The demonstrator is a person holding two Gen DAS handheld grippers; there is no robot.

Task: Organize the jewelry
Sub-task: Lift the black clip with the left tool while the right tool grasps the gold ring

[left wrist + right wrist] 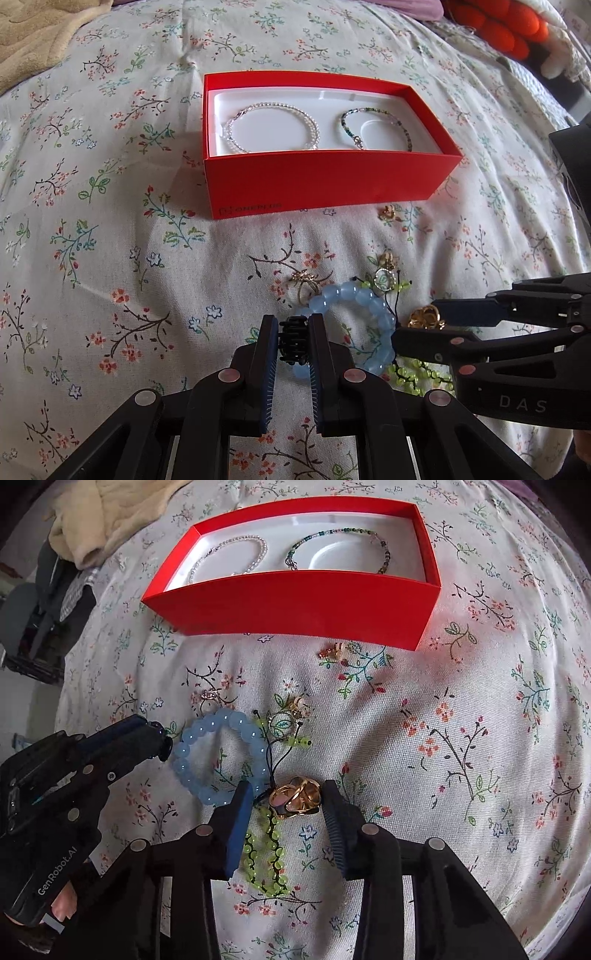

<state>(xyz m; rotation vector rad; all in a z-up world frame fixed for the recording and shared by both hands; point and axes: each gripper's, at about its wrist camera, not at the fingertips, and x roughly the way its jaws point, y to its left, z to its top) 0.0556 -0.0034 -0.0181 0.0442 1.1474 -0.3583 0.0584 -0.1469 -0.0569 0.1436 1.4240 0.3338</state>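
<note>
The gold ring cluster [295, 798] lies on the floral bedspread [461, 738], well short of the bedspread's far edge and nearer the viewer than the red box [295, 602]. It sits just beside the blue bead bracelet [218, 753] and touches the cord of the green bead bracelet [267, 853].

The right gripper [290, 805] straddles the gold cluster with its jaws partly open. One pad looks to be against the cluster's right side, while the other stands just off it, so no firm hold is evident. The left gripper [293, 343] is closed down on a small black hair claw clip [291, 341], right over the blue bracelet.

The gold piece looks small, hard, light and smooth, so it is likely to slip or twist out of a careless pinch. Squeezing across its widest part, low against the cloth, seems the safest hold. The soft bedspread will give underneath, and the green bracelet's cord could snag and come along.

The red box stands open, with a white tray inside. In it lie a clear bead bracelet [271, 127] toward the left end and a dark green bead bracelet [376, 127] toward the right. More small rings [291, 710] and a gold earring [336, 651] are loose on the bedspread between the box and the grippers.
</note>
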